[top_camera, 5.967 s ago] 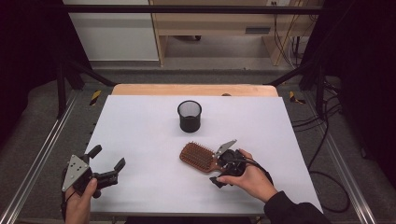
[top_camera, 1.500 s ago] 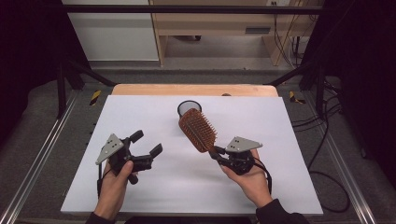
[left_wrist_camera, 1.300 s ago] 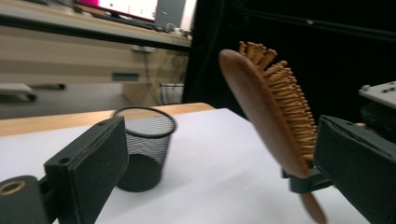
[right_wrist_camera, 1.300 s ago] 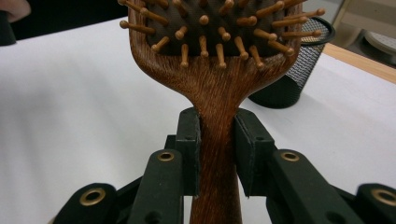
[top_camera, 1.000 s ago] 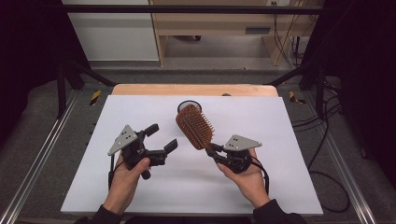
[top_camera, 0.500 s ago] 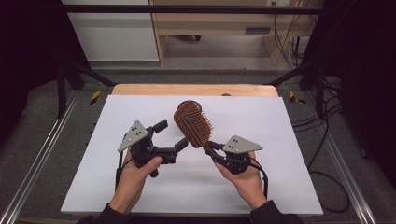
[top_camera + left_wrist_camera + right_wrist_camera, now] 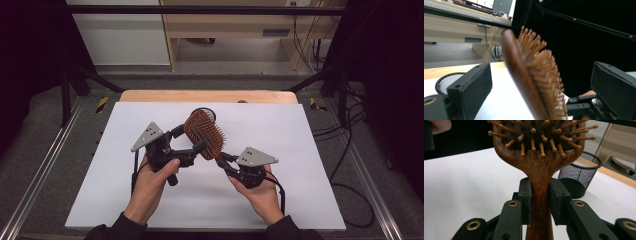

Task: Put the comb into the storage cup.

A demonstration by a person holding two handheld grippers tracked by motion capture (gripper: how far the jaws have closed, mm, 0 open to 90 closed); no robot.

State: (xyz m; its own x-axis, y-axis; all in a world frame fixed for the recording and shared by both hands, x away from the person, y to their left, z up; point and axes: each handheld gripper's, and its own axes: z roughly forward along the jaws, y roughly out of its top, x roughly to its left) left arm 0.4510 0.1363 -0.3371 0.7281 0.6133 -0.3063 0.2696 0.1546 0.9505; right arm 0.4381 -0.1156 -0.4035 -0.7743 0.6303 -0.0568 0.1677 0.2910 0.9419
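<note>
A wooden paddle hairbrush (image 7: 205, 134) stands raised over the white table (image 7: 300, 130), head up and bristles facing right. My right gripper (image 7: 223, 159) is shut on its handle (image 7: 539, 195), a black pad pressed to each side. My left gripper (image 7: 190, 139) is open, and its two jaws straddle the brush head (image 7: 529, 75) with a gap on each side. One pad (image 7: 472, 86) sits by the brush's smooth back; the other pad (image 7: 615, 85) faces the bristles. A black mesh cup (image 7: 580, 173) stands on the table just behind the brush (image 7: 203, 111).
The table's wooden far edge (image 7: 210, 96) lies beyond the cup. Metal rails (image 7: 40, 175) run along both sides. Cables (image 7: 345, 150) trail on the floor at the right. A wooden cabinet (image 7: 240, 27) stands beyond the table.
My left gripper has moved right and up, until its open jaws came round the brush head. The right gripper has kept the brush raised and nearly still.
</note>
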